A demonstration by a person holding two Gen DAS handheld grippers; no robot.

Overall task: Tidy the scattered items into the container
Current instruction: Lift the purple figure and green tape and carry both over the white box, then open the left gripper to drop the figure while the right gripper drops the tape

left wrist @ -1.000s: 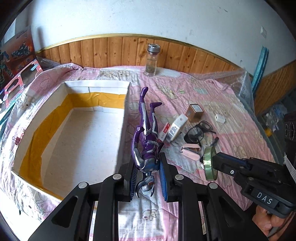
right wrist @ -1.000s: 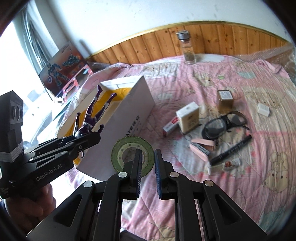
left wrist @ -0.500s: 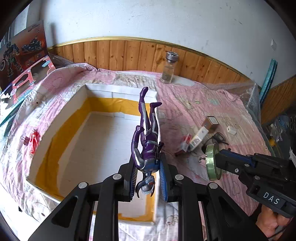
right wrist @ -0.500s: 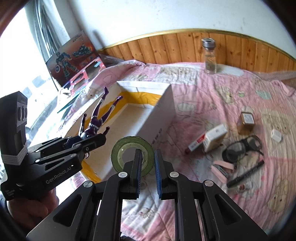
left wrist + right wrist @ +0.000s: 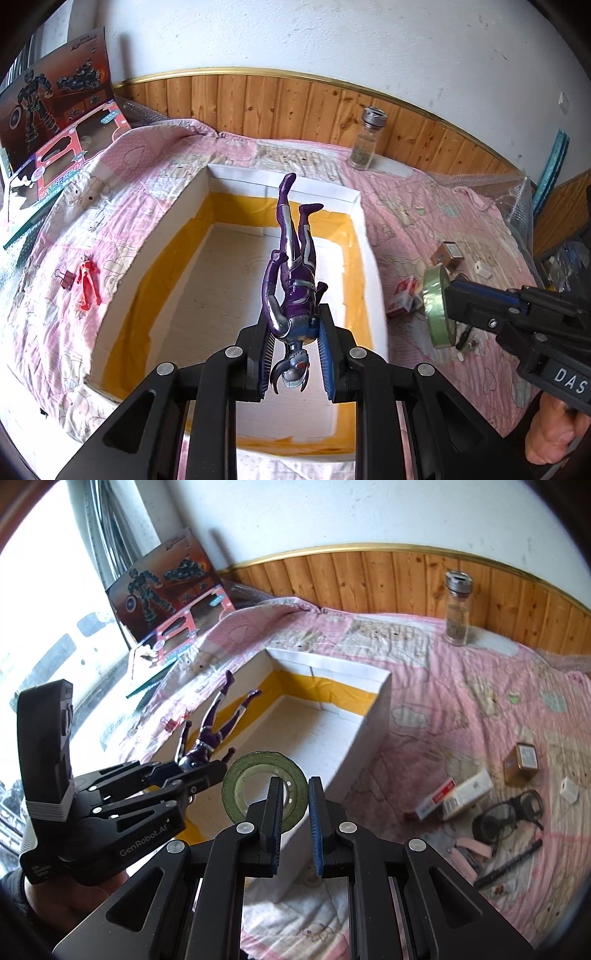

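In the left wrist view, the left gripper (image 5: 295,350) was clamped on the purple figure (image 5: 293,273) at its shoulders, head toward the camera and legs pointing away. The figure hung above the open white box (image 5: 364,236), whose inner walls were lined with yellow and whose floor lay bare. The box sat on the pink quilt (image 5: 424,206), toward its left half. To the right, the right gripper (image 5: 448,306) pinched the green tape roll (image 5: 437,306), held on edge in the air just beyond the box's right wall. A small red figure (image 5: 88,284) and a binder clip (image 5: 64,278) lay on the quilt just outside the box's left wall. A glass jar (image 5: 365,138) stood upright at the quilt's far edge, against the wood panelling.

In the right wrist view, the right gripper (image 5: 295,823) was closed on the near rim of the green tape roll (image 5: 258,794), which stood upright over the near end of the white box (image 5: 373,716). At the left, the left gripper (image 5: 201,771) held the purple figure (image 5: 210,734) over the box's left side. On the quilt's right part lay a cigarette pack (image 5: 463,794), a small brown box (image 5: 521,762), glasses (image 5: 508,814), a black pen (image 5: 508,864) and a pink clip (image 5: 476,847). The glass jar (image 5: 457,607) stood at the far edge.
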